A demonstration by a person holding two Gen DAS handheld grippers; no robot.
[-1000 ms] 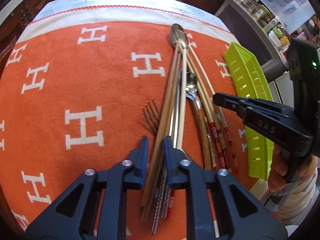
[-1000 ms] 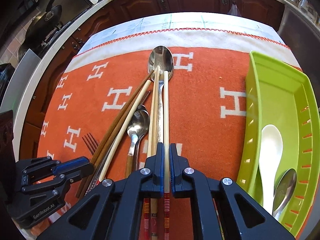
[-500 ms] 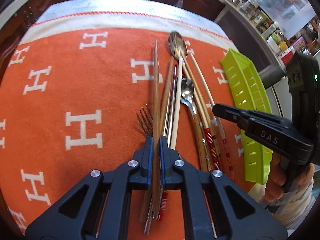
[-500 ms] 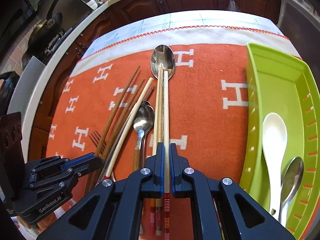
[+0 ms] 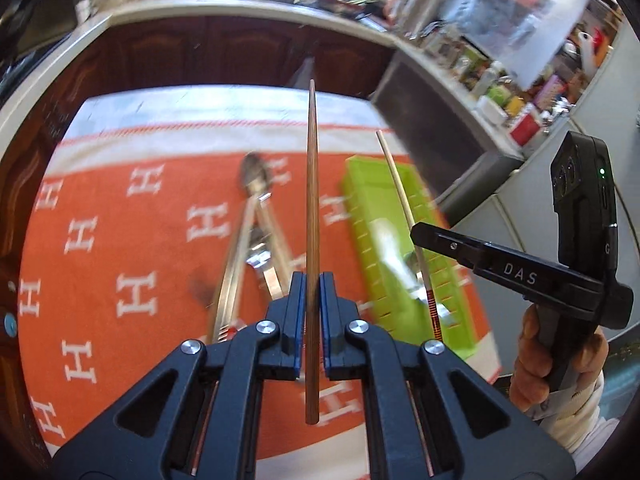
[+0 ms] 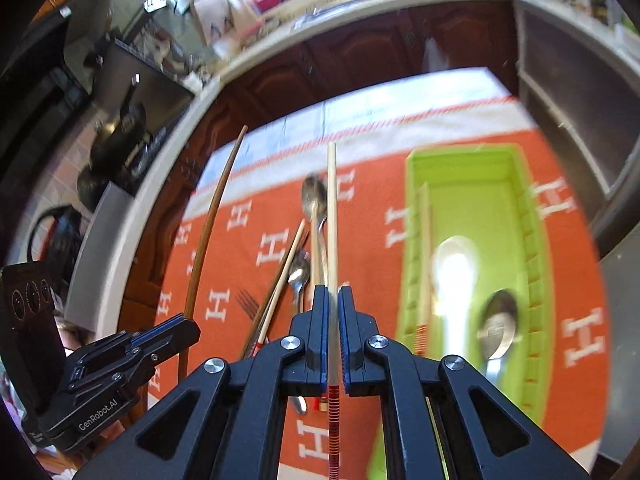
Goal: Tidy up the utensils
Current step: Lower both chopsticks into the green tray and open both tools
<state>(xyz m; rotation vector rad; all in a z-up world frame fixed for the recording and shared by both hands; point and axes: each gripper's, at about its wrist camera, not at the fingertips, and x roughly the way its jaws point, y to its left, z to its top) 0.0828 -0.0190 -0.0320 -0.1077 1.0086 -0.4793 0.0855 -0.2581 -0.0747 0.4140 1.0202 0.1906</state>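
2 jaws clamped: left brown chopstick (image 5: 312,216) | right pale chopstick (image 6: 332,216) | right view only: fork (image 6: 248,304)

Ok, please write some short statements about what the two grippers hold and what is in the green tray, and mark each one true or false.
1. The left gripper is shut on a dark wooden chopstick. True.
2. The right gripper is empty. False: it is shut on a pale chopstick with a red-striped end.
3. The green tray holds a white spoon and a metal spoon. True.
4. The fork lies in the tray. False: it lies on the orange cloth.
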